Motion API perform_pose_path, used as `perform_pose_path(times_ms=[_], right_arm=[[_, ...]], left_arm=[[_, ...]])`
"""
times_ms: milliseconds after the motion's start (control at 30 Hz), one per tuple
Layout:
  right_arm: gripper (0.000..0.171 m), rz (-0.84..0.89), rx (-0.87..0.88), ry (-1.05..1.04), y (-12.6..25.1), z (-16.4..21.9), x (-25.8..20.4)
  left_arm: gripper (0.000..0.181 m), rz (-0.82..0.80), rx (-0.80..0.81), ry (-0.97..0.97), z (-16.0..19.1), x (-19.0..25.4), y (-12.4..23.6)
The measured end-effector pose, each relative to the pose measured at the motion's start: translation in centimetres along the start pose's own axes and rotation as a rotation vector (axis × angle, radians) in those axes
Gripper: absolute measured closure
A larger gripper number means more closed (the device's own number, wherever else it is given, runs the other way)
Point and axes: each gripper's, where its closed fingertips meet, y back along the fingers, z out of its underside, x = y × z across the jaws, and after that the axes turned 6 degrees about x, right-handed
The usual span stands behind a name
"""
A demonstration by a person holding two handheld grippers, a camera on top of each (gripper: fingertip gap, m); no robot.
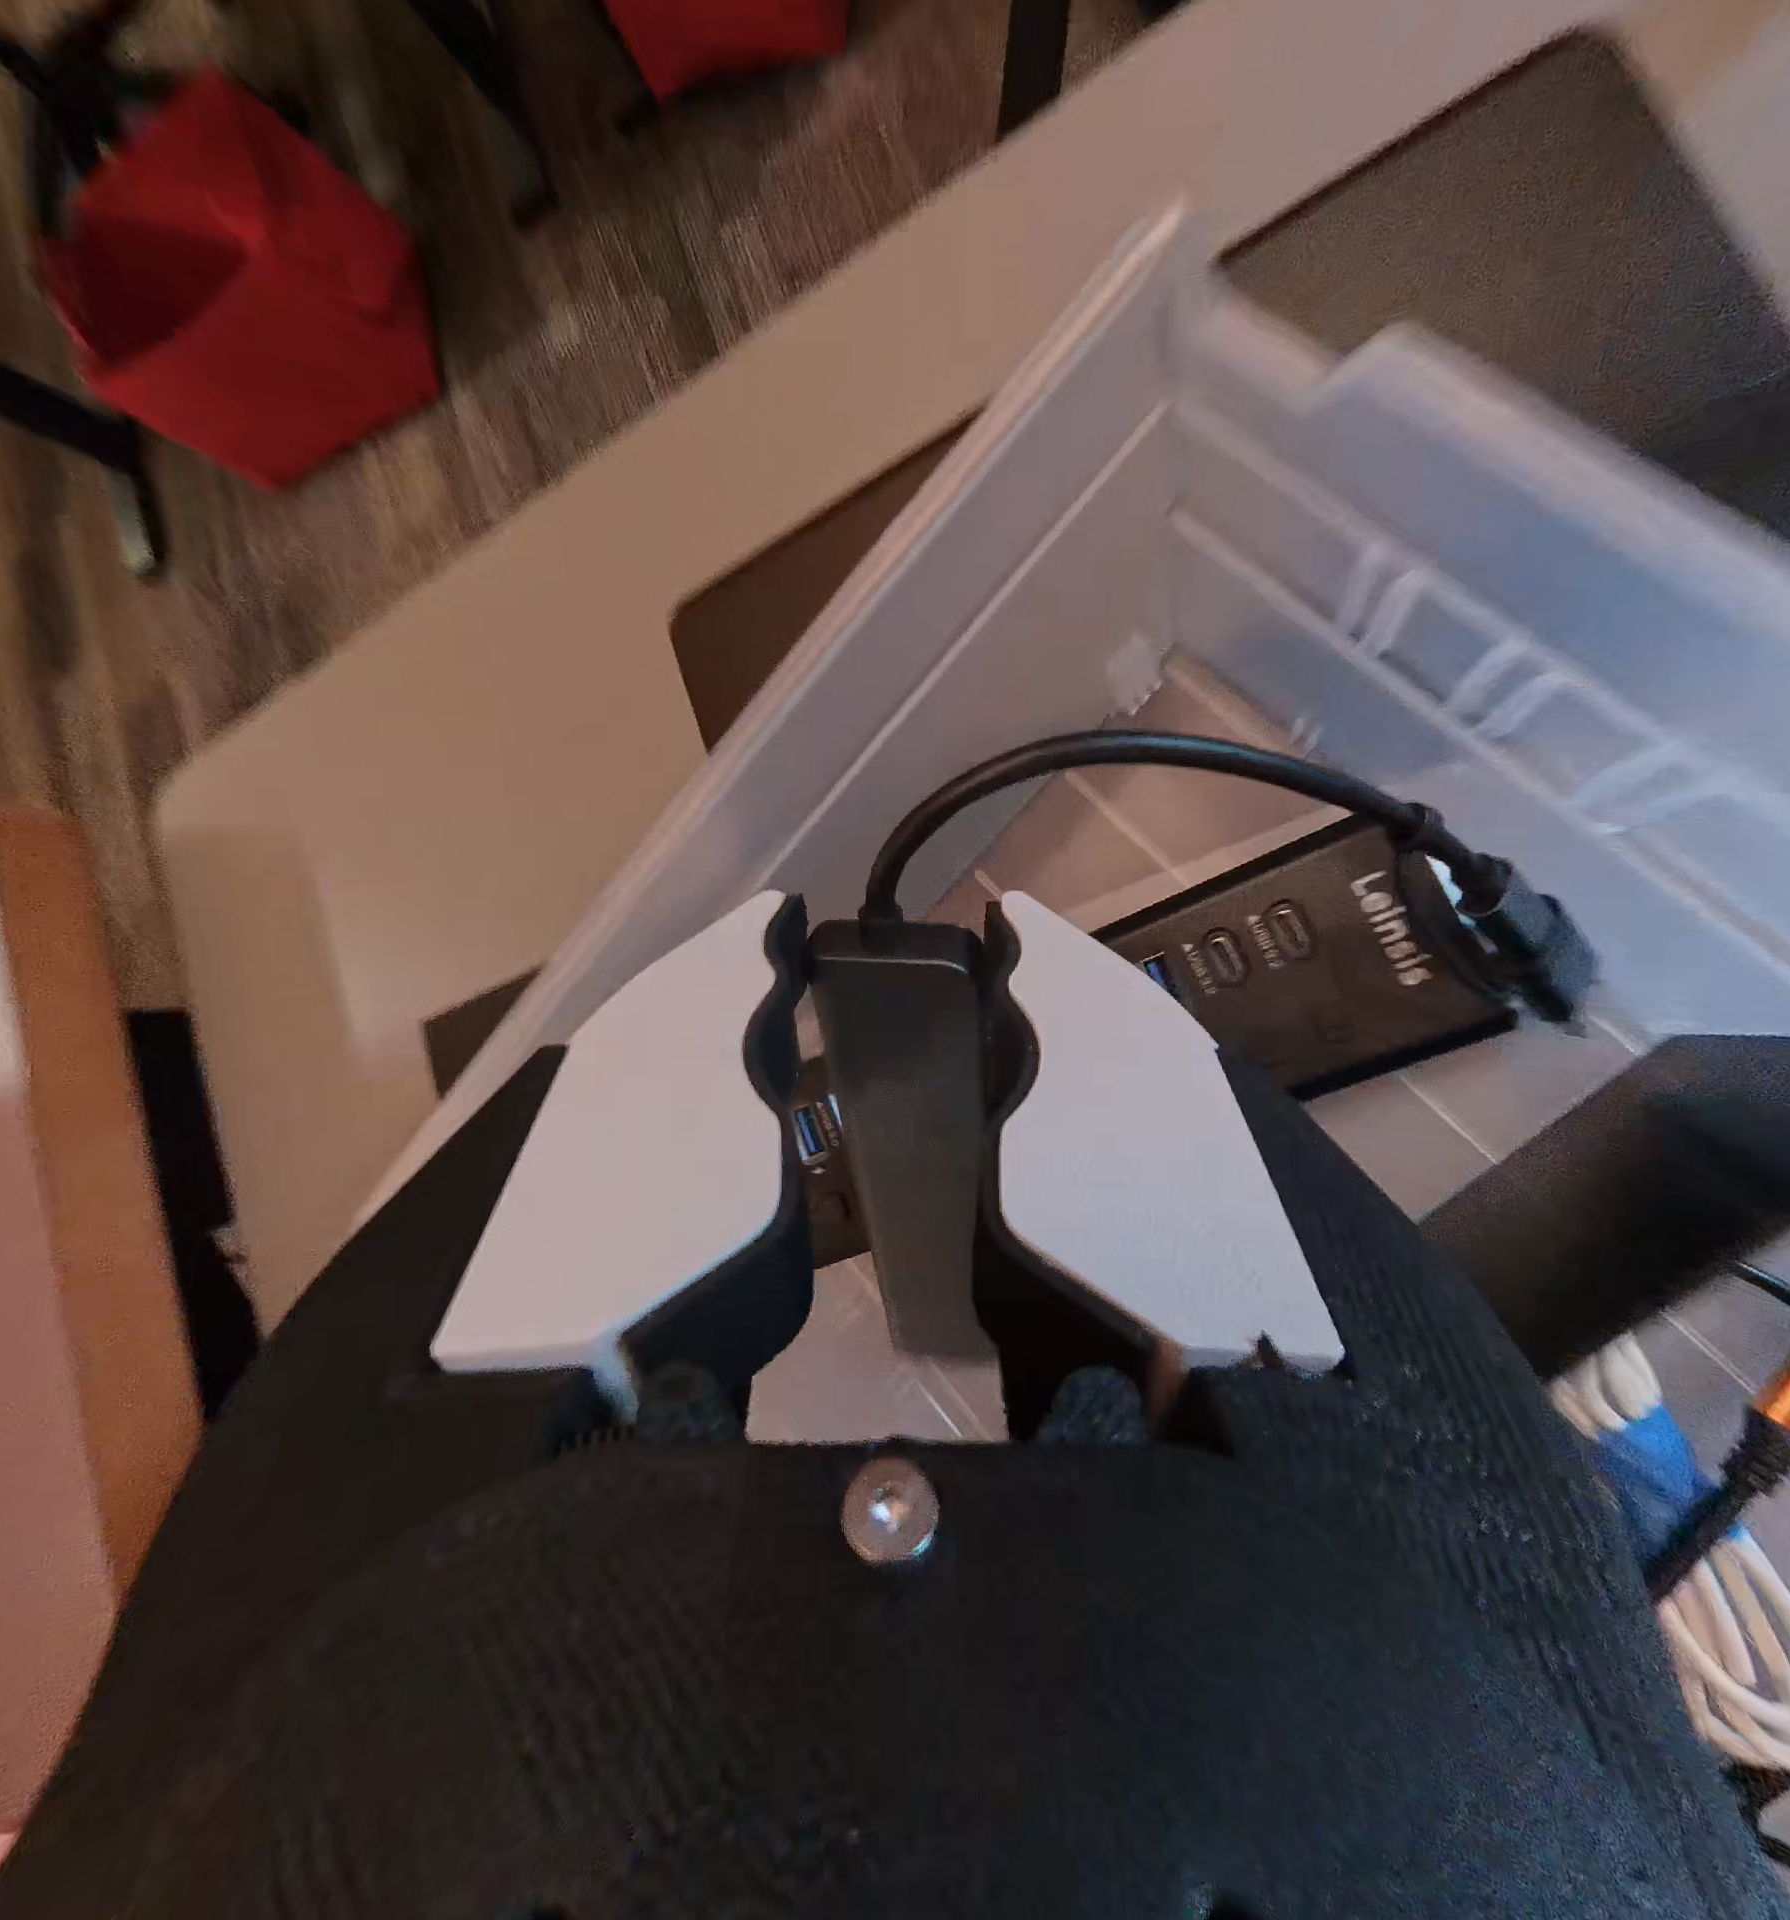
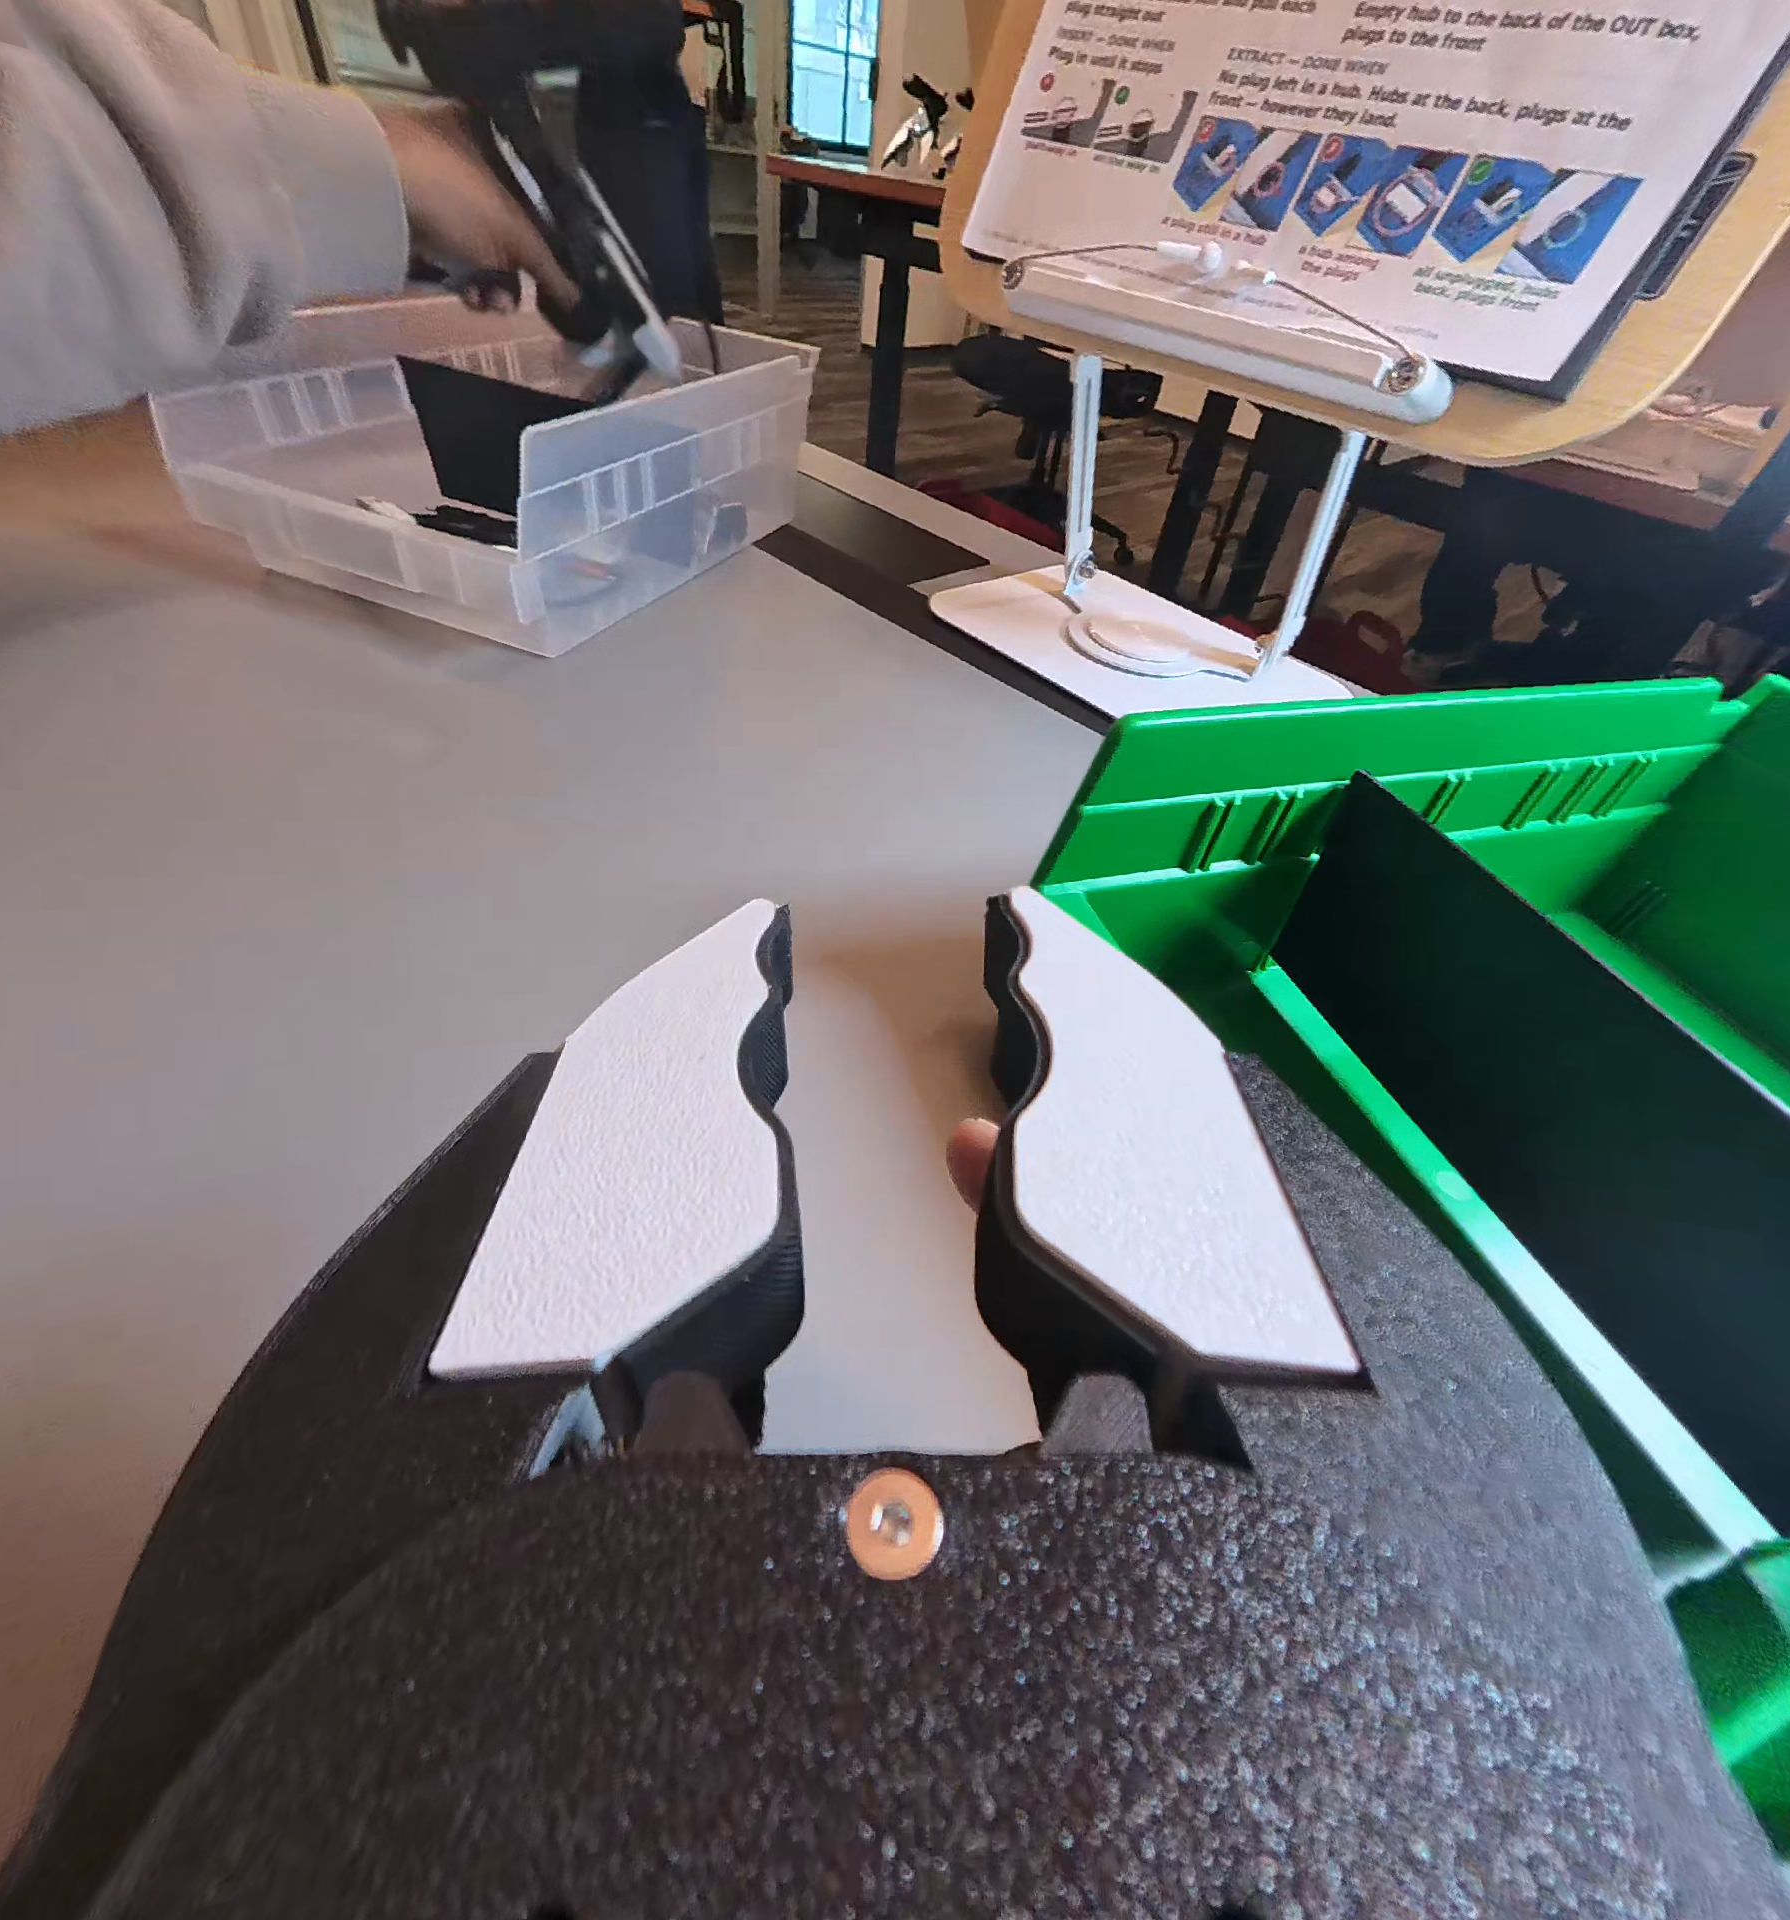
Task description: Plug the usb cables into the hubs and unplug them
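The left hand-held gripper [image 1: 896,997] is clenched on a black hub [image 1: 906,1122] above the clear bin [image 1: 974,582]; the hub's short cable [image 1: 1078,753] arcs toward a second hub [image 1: 1317,987] lying in the bin. The right hand-held gripper [image 2: 889,987] is released and empty over the table [image 2: 455,831], beside the green bin [image 2: 1493,748], well apart from the clear bin. Best to lift straight up, so the cable doesn't snag the second hub.

Left hand-held gripper [image 1: 893,940] clamped; right hand-held gripper [image 2: 889,940] parted (empty).
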Motion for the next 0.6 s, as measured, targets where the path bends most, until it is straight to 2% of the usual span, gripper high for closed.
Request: perform_pose_path(times_ms=[33,233,433,533,600], right_arm=[[0.136,-0.009,0.000,0.003,-0.1,0.0,-0.2],[0.139,-0.034,0.006,0.040,-0.5,-0.4,-1.5],[0.141,-0.047,0.039,0.051,-0.8,-1.6,-2.8],[0.141,-0.062,0.079,0.035,-1.2,-3.1,-3.4],[0.141,-0.076,0.114,0.028,-1.6,-4.6,-3.9]], left_arm=[[0.148,-0.007,0.044,-0.023,-1.2,0.1,1.2],[0.148,-0.036,0.301,-0.167,-7.8,2.7,10.3],[0.147,-0.011,0.528,-0.309,-11.8,8.6,19.1],[0.148,0.091,0.638,-0.349,-12.3,13.3,23.1],[0.148,0.228,0.712,-0.340,-11.8,17.4,25.5]])
